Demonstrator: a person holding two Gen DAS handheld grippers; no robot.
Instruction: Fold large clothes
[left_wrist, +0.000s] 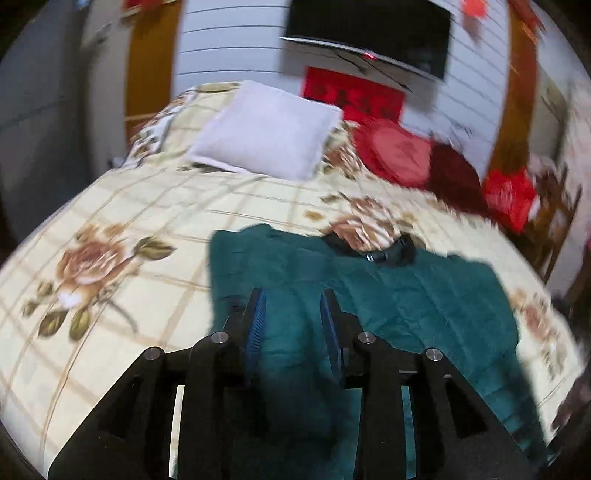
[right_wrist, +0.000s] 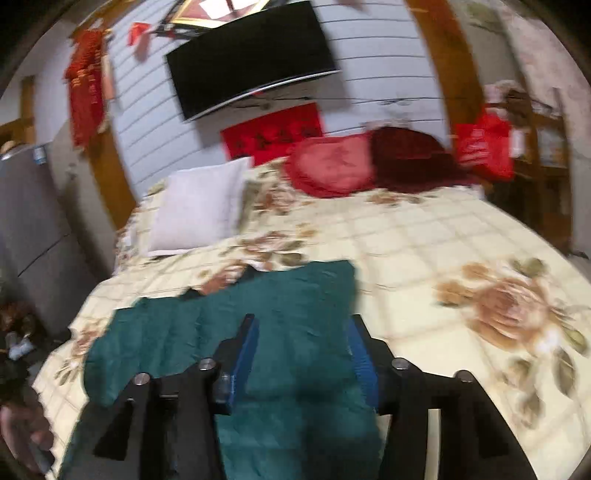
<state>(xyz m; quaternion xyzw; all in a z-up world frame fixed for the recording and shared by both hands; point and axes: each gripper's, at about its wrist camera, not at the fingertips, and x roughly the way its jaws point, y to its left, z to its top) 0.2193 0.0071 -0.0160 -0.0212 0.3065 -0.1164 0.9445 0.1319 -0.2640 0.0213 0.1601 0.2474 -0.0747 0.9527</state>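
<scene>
A dark teal padded jacket (left_wrist: 424, 295) lies spread on the floral bedspread (left_wrist: 129, 206), its black collar (left_wrist: 384, 251) towards the pillows. My left gripper (left_wrist: 293, 306) hovers over the jacket's left part. Its blue pads (left_wrist: 258, 317) stand apart, with teal cloth showing in the gap but not pressed. In the right wrist view the jacket (right_wrist: 177, 332) reaches leftward, and my right gripper (right_wrist: 303, 339) is at its right edge. Teal cloth bunches up between its blue pads (right_wrist: 245, 354) and fills the gap, so the gripper is shut on it.
A white pillow (left_wrist: 266, 129), red cushions (left_wrist: 399, 151) and a red bag (left_wrist: 509, 195) sit at the head of the bed. A dark television (right_wrist: 251, 55) hangs on the wall. A blurred hand (right_wrist: 22, 435) shows at the lower left of the right wrist view.
</scene>
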